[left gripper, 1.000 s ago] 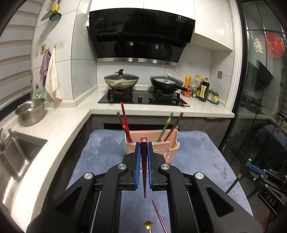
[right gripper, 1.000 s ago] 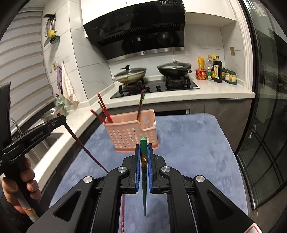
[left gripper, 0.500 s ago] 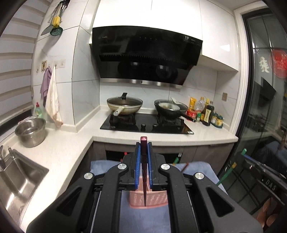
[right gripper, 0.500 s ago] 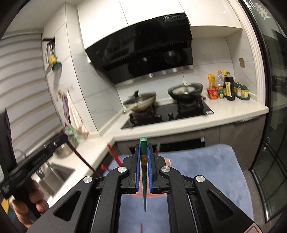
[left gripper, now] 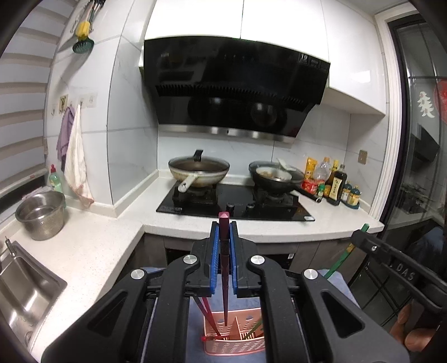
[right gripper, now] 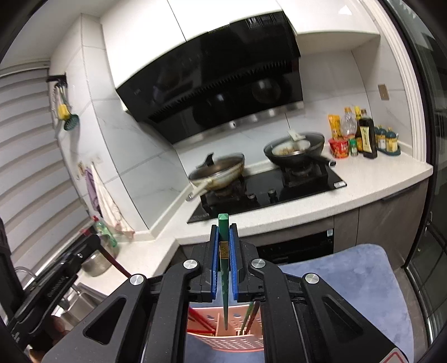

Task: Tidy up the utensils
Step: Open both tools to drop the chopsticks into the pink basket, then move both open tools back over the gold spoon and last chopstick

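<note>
Your left tongs are clamped on a dark red chopstick and your right tongs on a green chopstick. Both tips hang over the pink utensil basket directly below on the blue mat. Beyond lies the white worktop with its stove.

White tiled walls and a black range hood stand over the white tabletop, with white cabinets above and a steel sink at the left.
</note>
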{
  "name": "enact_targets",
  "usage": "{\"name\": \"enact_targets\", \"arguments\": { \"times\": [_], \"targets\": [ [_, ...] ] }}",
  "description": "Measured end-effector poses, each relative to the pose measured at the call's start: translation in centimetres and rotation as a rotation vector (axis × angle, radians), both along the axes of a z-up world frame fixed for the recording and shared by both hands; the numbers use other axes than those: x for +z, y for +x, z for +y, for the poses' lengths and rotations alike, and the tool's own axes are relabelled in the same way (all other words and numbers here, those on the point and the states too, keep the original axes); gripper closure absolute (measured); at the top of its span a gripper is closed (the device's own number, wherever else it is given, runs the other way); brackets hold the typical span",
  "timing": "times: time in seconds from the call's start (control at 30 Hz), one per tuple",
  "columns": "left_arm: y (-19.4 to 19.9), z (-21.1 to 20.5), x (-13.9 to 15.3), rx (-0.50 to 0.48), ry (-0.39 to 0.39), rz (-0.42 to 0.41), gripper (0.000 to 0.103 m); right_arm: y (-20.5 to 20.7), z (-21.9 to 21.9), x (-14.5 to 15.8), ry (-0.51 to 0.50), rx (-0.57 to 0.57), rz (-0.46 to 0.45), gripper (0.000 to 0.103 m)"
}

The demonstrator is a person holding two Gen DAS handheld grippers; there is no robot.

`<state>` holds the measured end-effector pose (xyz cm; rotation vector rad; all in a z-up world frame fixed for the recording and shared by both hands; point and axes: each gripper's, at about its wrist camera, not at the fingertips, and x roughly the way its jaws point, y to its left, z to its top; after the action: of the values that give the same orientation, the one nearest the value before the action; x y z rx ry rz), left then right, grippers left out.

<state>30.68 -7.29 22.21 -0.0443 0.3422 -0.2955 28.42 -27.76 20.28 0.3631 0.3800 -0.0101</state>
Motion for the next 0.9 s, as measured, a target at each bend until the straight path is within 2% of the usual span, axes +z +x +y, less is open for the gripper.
{"name": "enact_targets", "arguments": {
  "times": [0.3, 0.47, 0.53, 0.63, 0.7, 0.77, 0.9],
  "targets": [
    [2.1, -0.7, -3.7, 0.009, 0.022, 0.072, 0.096, 3.0, 0.0, -5.3, -0.007, 0.001, 0.120, 0.096],
    [2.6, -0.8, -4.7, 0.023, 0.033, 0.104, 0.096, 3.4, 0.6, -6.1, -0.025, 0.022, 0.148, 0.096],
    [2.6, -0.7, -4.8, 0.038, 0.035, 0.107, 0.095, 3.1, 0.8, -6.1, -0.032, 0.018, 0.144, 0.090],
    [2.6, -0.6, -4.9, 0.043, 0.026, 0.123, 0.087, 2.8, 0.9, -5.8, -0.040, 0.016, 0.142, 0.086],
    [2.4, -0.5, -4.7, 0.056, 0.024, 0.117, 0.068, 2.5, 0.8, -5.5, -0.044, 0.010, 0.133, 0.073],
    [1.9, -0.5, -4.4, 0.063, 0.027, 0.100, 0.064, 2.0, 0.9, -5.1, -0.051, 0.004, 0.119, 0.067],
    [1.3, -0.7, -4.1, 0.057, 0.036, 0.095, 0.064, 1.1, 1.2, -4.5, -0.063, 0.013, 0.108, 0.067]
  ]
}}
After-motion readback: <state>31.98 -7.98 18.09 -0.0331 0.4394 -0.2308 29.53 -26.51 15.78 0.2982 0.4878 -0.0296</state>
